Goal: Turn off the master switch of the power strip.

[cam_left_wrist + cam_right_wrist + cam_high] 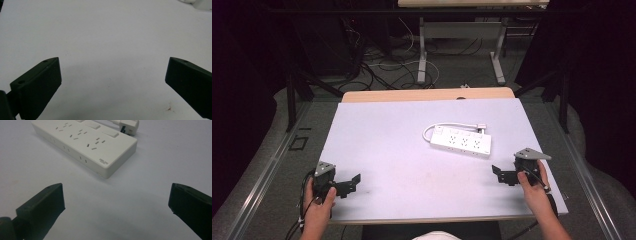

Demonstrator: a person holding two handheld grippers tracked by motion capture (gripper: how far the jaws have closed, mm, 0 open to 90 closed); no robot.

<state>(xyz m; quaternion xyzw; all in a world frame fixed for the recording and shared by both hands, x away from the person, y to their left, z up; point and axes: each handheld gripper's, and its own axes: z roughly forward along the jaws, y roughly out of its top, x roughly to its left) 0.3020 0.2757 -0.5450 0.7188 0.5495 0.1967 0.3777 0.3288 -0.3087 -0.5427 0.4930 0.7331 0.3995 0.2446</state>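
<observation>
Holding both tools released over the table (377, 135) | our left tool (353, 181) near its front-left corner | our right tool (499, 173) beside the power strip (460, 143), apart.

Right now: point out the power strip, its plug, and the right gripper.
power strip (461, 143): high view, middle of its socket face.
plug (130, 124): right gripper view, white plug body beyond the strip.
right gripper (496, 173): high view, midway between its open jaw tips.

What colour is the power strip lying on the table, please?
White: the rectangular plastic power strip, body and cord alike, clearest in the right gripper view.
</observation>
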